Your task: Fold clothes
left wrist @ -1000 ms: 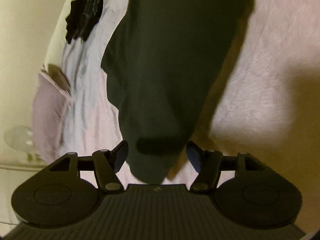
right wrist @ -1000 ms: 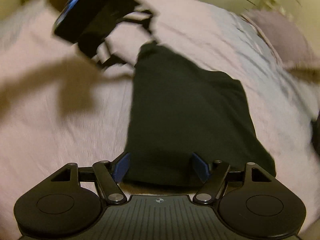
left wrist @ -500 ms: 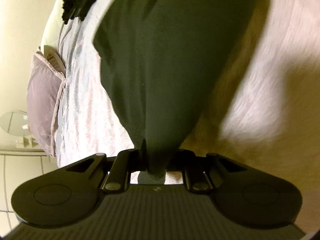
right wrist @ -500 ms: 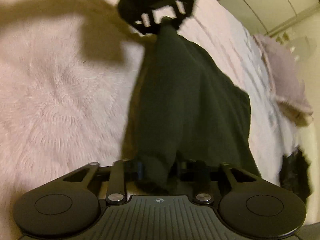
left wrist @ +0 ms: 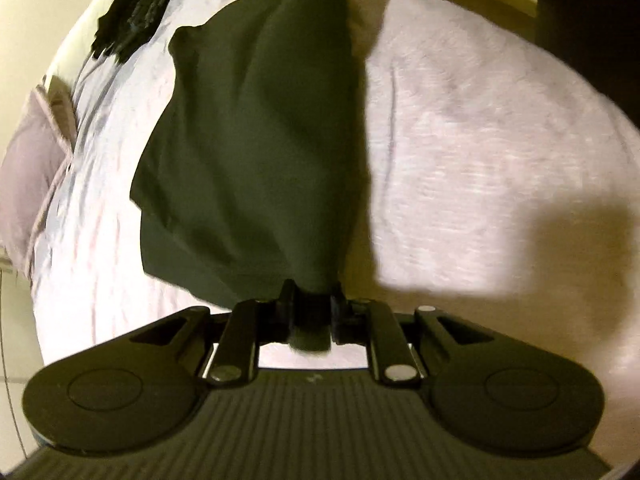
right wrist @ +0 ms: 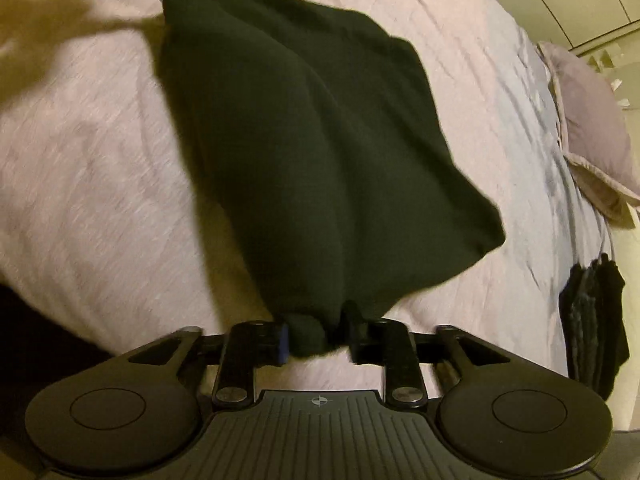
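Garment lifted at two corners for folding

The dark green garment (left wrist: 256, 140) hangs over the pink bed cover (left wrist: 460, 140), one bunched corner in each gripper. The left gripper (left wrist: 312, 318) is clamped on its corner. The right gripper (right wrist: 316, 338) has its jaws opening, with cloth between them; the near-left pad touches, the other stands just clear. Step in hand: carrying the edge over. Next move likely calls for laying that edge flat, away from the black pile (right wrist: 592, 320).
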